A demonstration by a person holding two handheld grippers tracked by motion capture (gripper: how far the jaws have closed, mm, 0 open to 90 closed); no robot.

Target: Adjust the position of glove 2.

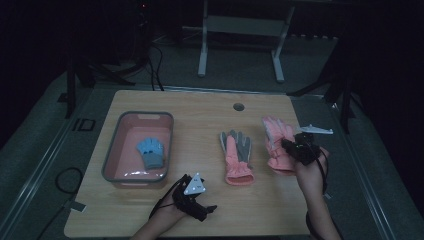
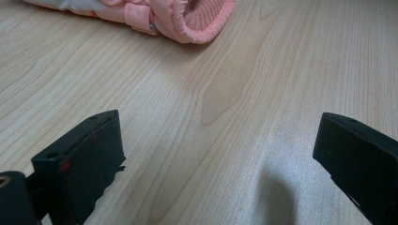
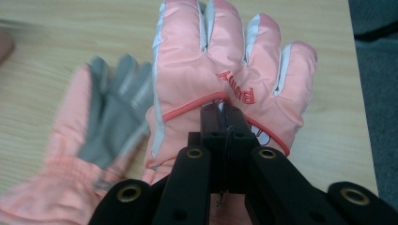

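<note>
Two pink gloves are on the wooden table (image 1: 200,110). One lies palm up, grey palm showing, at the centre (image 1: 236,157) (image 3: 108,122); its knitted cuff (image 2: 197,21) is near the top of the left gripper view. The other pink glove (image 1: 277,142) (image 3: 225,61) is back up at the right, with red lettering on it. My right gripper (image 1: 295,147) (image 3: 224,112) is shut on the back of this glove near the wrist. My left gripper (image 1: 200,205) (image 2: 220,154) is held open over bare wood near the front edge, below the centre glove.
A pink bin (image 1: 117,150) with a grey rim stands at the left, and a blue glove (image 1: 150,152) lies inside it. A round hole (image 1: 238,106) is in the table's far side. A white object (image 1: 316,130) lies by the right edge.
</note>
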